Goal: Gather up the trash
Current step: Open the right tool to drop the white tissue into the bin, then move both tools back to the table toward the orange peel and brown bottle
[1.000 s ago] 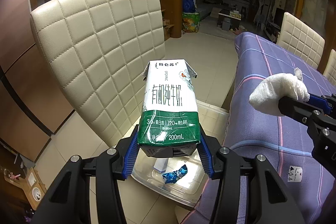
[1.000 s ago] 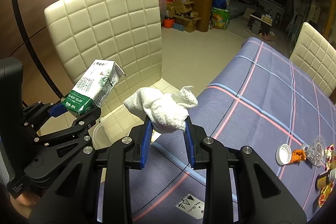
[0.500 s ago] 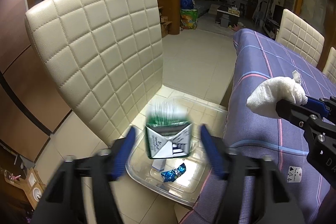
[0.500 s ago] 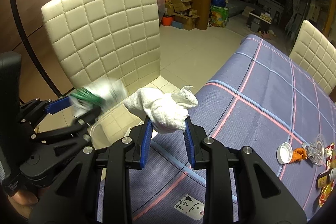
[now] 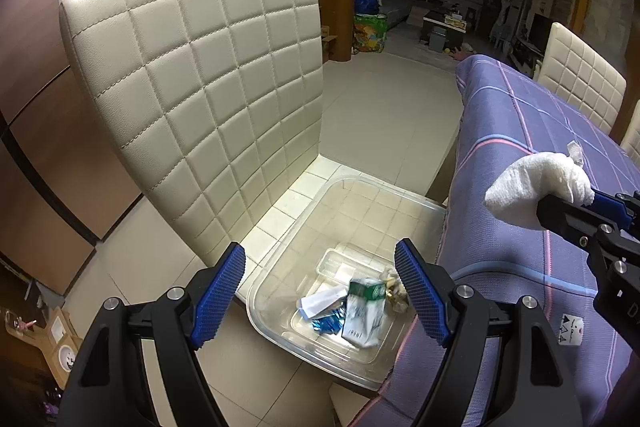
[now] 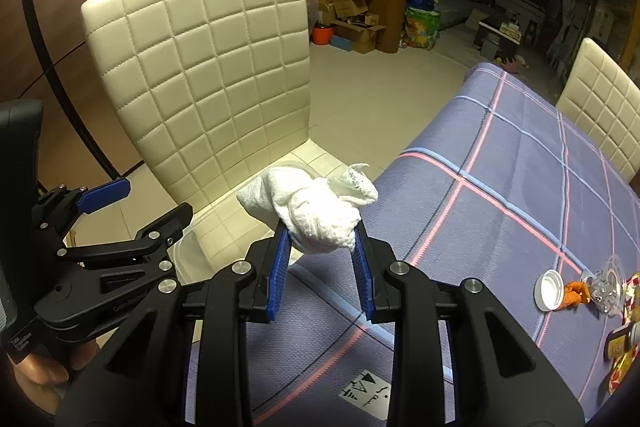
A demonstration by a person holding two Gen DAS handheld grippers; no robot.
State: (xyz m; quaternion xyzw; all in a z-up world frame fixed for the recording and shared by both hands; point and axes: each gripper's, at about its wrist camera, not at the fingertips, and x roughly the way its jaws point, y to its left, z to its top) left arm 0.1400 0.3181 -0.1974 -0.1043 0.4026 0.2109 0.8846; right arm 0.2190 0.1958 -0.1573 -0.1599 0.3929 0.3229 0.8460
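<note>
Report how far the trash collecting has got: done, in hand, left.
Done: the milk carton lies in the clear bin with wrappers, and the left gripper above it is open and empty. In hand: the right gripper is shut on the crumpled white tissue, held over the table edge, not yet over the bin. Left: the white cap and orange scrap on the tablecloth.

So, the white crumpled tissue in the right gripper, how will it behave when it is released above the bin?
The tissue wad looks soft and light: it bulges around the right gripper, so it probably falls slowly and may drift. It may cling briefly to the ribbed pads. It should land quietly in the clear bin.
</note>
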